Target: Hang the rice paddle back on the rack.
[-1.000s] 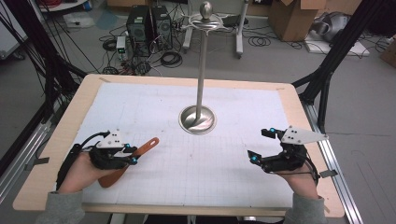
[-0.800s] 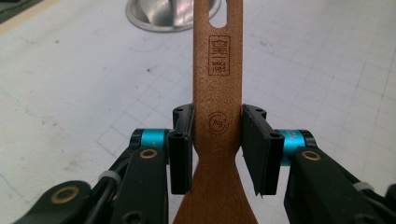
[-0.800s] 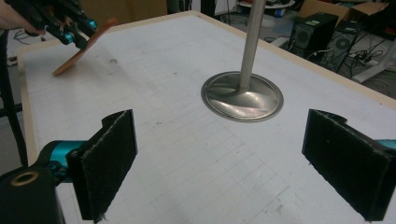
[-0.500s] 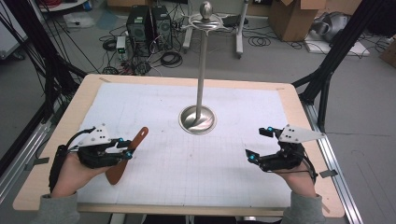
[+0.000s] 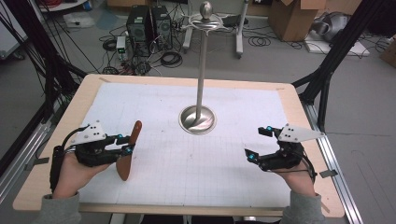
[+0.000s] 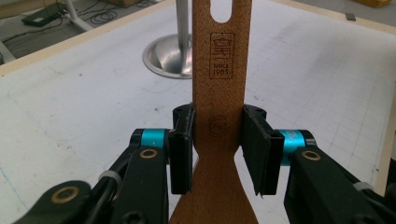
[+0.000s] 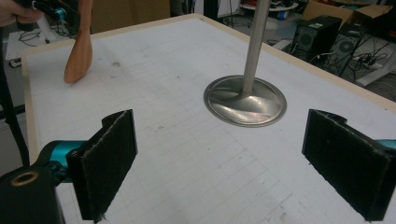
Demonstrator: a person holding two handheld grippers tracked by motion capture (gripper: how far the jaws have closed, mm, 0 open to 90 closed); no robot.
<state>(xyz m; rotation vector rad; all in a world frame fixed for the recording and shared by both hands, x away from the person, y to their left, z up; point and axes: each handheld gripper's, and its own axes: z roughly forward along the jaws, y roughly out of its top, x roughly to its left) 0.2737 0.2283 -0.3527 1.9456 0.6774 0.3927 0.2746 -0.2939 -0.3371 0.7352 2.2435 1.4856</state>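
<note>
since a second ago, the left gripper [image 5: 125,143] has swung the wooden spatula [image 5: 129,151] up from a flat slant to nearly on end, blade down on the white mat [image 5: 233,107]; its jaws are clamped on the handle neck. it sits well left of the metal stand [image 5: 201,70], whose hooks look like the goal, so lifting and hanging remain. the right gripper [image 5: 258,143], jaws wide apart, waits right of the stand, with bare mat between and the table edge [image 5: 187,209] near both hands.
</note>
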